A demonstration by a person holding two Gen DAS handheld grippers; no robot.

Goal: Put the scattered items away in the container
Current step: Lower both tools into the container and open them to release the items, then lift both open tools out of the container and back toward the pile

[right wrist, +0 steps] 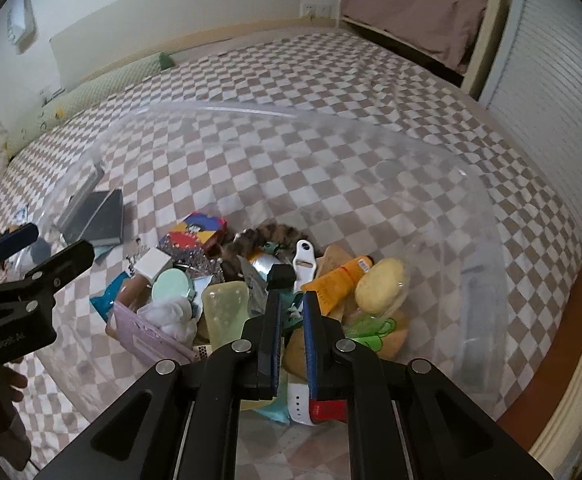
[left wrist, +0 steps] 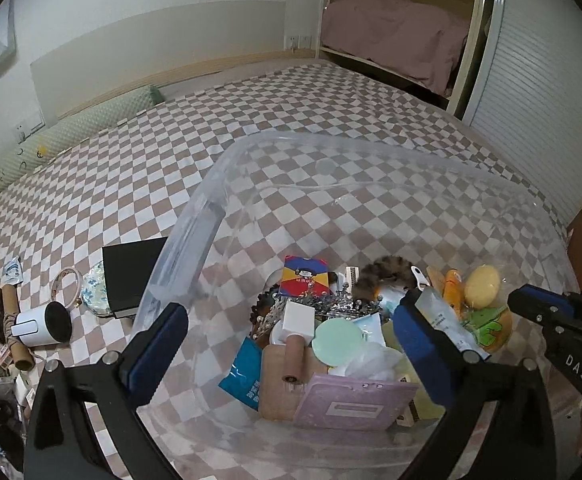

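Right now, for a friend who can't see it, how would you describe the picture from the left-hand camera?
A clear plastic bin on a checkered bed holds a jumble of small household items, including a purple notebook and a yellow soap. The left gripper hangs open over it. A black book and a white cylinder lie outside, to the left.

One clear plastic container (left wrist: 195, 240). Two grippers: left gripper (left wrist: 291, 336), right gripper (right wrist: 293, 312). Inside container: one purple notebook (left wrist: 355, 404), one round mint-green disc (left wrist: 339, 338), one orange tube (right wrist: 341, 282), one yellow oval soap (right wrist: 381, 284), one white box (left wrist: 299, 318). Outside, on bed: one black book (left wrist: 131, 276), one white cylinder (left wrist: 45, 324).
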